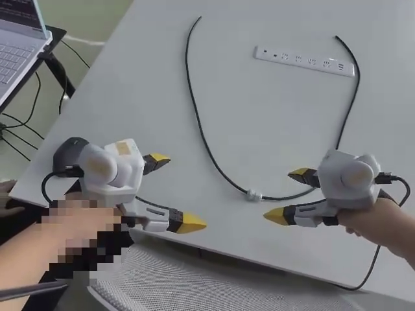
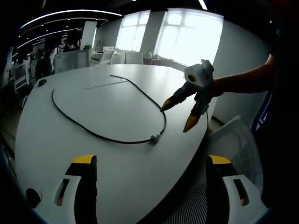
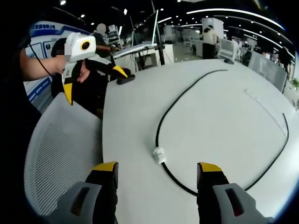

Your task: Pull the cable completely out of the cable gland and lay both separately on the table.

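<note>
I hold my left tool [image 1: 181, 191] and right tool [image 1: 282, 194] spread and empty at the worktop's [image 1: 272, 116] near edge, either side of the cable gland [image 1: 253, 194] (threaded on the black cable [image 1: 187, 61], lying near that edge), so 1 can pinch each.

Head view high over the table [image 1: 272, 116]; gripper views low, opposed, both on the cable gland [image 1: 254, 194].

White-shelled left gripper [image 1: 180, 191], matching right gripper [image 1: 282, 194], rounded housings, black-and-grey jaws with yellow tips
</note>
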The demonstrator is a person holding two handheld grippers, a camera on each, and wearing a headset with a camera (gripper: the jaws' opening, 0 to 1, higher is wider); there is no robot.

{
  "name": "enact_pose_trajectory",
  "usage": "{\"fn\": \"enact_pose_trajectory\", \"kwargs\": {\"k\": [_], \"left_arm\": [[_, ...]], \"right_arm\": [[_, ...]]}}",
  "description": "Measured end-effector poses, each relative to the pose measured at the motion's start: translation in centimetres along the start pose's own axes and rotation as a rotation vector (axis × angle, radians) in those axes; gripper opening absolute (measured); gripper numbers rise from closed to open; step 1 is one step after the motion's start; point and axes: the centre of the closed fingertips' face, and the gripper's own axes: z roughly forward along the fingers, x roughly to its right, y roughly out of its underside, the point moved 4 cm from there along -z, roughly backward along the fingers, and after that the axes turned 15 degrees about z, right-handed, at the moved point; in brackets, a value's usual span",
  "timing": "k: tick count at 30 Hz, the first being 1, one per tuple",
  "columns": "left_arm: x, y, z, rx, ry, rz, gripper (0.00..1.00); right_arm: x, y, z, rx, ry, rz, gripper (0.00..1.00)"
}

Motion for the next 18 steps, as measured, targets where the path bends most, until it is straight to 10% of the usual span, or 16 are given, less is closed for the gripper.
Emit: {"fn": "enact_pose_trajectory", "kwargs": {"k": [18], "left_arm": [[-0.2,0.8,0.1,-0.012,0.016,-0.013,0.97]], "right_arm": [[0.6,0.5,3.8,-0.141,-0.033,-0.107,0.48]]}}
